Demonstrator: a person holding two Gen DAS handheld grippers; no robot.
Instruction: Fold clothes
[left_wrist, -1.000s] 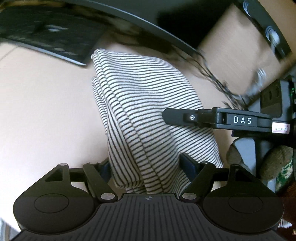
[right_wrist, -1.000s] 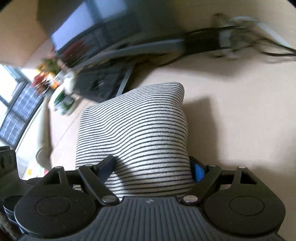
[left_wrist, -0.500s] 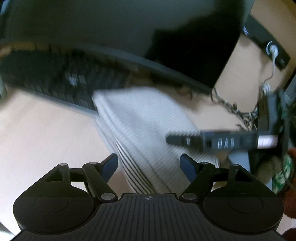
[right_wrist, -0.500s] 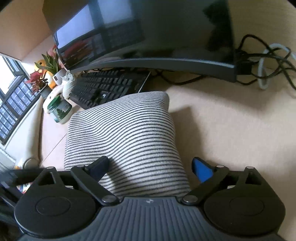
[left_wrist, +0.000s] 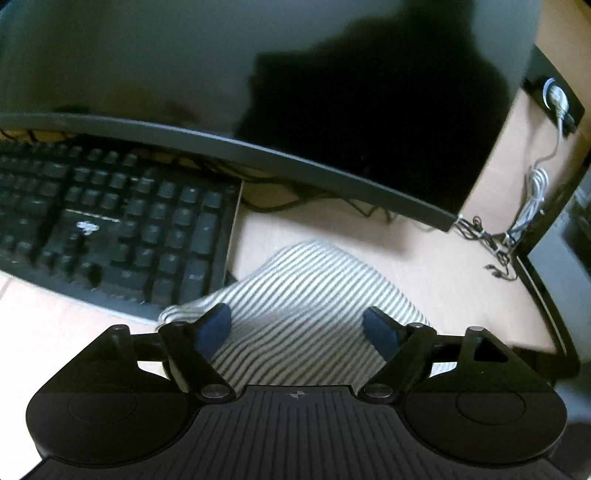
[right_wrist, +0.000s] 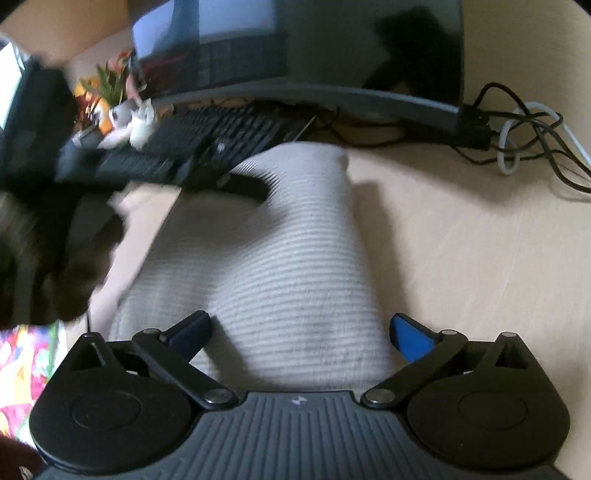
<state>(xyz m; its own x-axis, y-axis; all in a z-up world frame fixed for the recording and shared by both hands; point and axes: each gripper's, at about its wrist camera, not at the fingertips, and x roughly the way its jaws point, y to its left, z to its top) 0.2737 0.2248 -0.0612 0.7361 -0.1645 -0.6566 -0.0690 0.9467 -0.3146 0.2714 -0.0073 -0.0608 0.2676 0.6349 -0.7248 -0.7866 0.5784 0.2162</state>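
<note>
A folded white garment with thin dark stripes (left_wrist: 306, 295) lies on the pale desk (right_wrist: 480, 258), its far end near the keyboard. My left gripper (left_wrist: 297, 325) hovers over its near end, jaws opening, blue pads apart and cloth showing between and beyond them. My right gripper (right_wrist: 299, 330) is at the garment's (right_wrist: 295, 266) other end, jaws opening wide; its right pad stands clear of the cloth and the left pad is at the cloth's edge. In the right wrist view a black finger (right_wrist: 243, 186) of the left gripper reaches over the far end, blurred, with a dark-gloved hand (right_wrist: 55, 266) behind it.
A black keyboard (left_wrist: 110, 229) and a curved dark monitor (left_wrist: 258, 92) stand just behind the garment. Tangled cables (right_wrist: 524, 140) lie at the back right. A plant and small figures (right_wrist: 118, 92) sit at the back left. Bare desk lies to the right of the garment.
Both grippers' jaws have spread wider off the striped cloth. The left view has swung towards the keyboard and monitor, and the right gripper's finger has left that view.
</note>
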